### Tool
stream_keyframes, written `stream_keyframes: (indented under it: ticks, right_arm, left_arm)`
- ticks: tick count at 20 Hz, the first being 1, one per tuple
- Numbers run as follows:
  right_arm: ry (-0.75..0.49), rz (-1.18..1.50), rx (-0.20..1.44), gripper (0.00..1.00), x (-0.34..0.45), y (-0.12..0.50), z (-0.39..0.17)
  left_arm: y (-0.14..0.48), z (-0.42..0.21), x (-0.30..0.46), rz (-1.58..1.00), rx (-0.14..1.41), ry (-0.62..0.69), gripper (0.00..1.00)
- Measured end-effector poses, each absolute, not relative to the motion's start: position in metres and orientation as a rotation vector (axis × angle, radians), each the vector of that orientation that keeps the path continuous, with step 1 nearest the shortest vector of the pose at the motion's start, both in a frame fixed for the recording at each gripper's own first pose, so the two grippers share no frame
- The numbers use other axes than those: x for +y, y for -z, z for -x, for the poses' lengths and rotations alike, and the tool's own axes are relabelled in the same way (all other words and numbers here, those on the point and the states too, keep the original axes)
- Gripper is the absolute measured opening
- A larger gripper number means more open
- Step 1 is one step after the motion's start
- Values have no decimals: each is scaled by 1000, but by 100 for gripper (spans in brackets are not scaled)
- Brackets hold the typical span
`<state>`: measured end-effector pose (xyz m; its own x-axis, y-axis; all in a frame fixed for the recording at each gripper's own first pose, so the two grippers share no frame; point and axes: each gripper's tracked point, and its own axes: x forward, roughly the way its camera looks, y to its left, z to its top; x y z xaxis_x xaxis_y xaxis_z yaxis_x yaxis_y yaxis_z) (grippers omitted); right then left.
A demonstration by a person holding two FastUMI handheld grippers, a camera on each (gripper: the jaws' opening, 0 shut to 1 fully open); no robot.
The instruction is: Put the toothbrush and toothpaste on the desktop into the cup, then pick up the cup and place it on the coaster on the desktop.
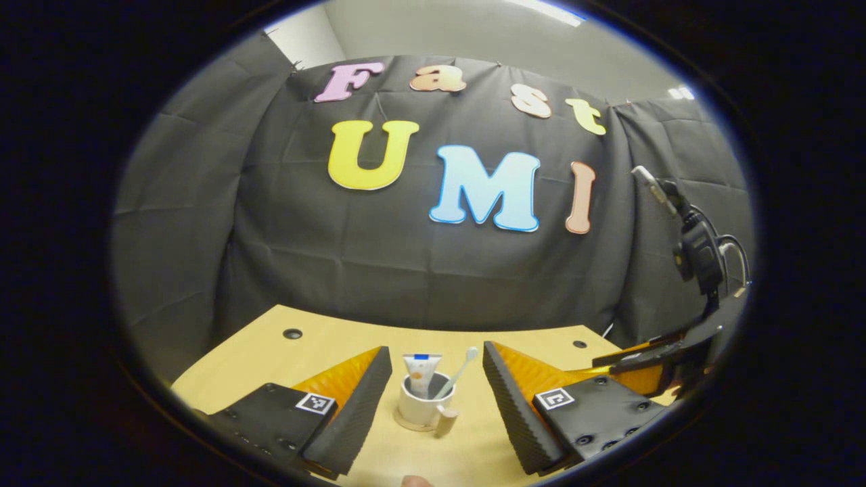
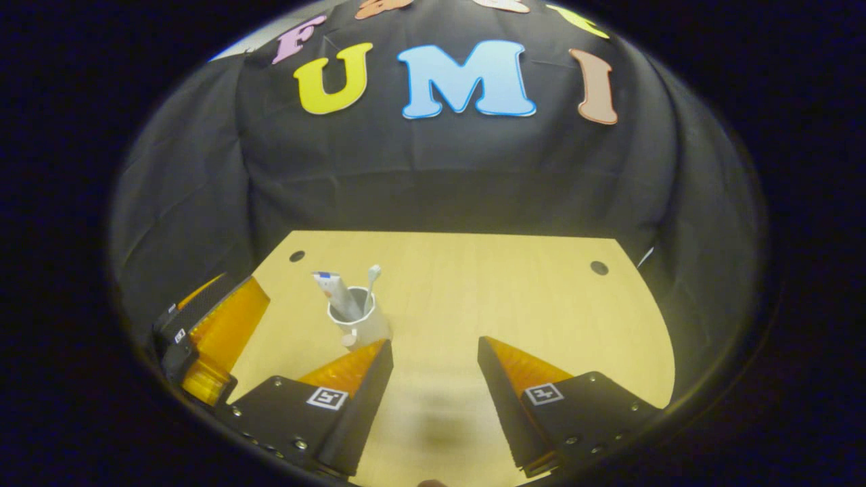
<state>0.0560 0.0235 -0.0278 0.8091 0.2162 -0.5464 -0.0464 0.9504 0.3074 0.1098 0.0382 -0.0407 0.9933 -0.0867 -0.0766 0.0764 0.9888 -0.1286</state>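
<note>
- Left gripper (image 1: pixel 436 399): jaws stand wide open, holding nothing, raised above the surface (image 1: pixel 325 341).
- Cup (image 1: pixel 423 406) shows between the left fingers in the left gripper view, farther off and clear of both; it stands upright on the coaster (image 1: pixel 406 425), handle toward the camera.
- Toothpaste (image 1: pixel 421 372) and toothbrush (image 1: pixel 461 368) stand inside the cup, the brush head up and leaning right.
- Right gripper (image 2: pixel 435 399): jaws wide open, empty, over bare surface (image 2: pixel 487 291).
- In the right gripper view the cup (image 2: pixel 358 323) sits just beyond the left finger's tip; contact cannot be told. Toothpaste (image 2: pixel 335 291) and toothbrush (image 2: pixel 371 284) lean in it.
- The left gripper's body (image 2: pixel 210 331) shows at the left edge of the right gripper view; the right gripper's body (image 1: pixel 683 338) shows at the right edge of the left gripper view.
</note>
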Motion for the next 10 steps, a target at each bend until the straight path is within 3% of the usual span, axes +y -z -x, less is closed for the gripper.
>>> stream_keyframes:
  ticks: [10]
  right_arm:
    - [-69,-213,205,80,-50,-40,-34]
  left_arm:
    - [-1,-100,-7,103,0,73,92]
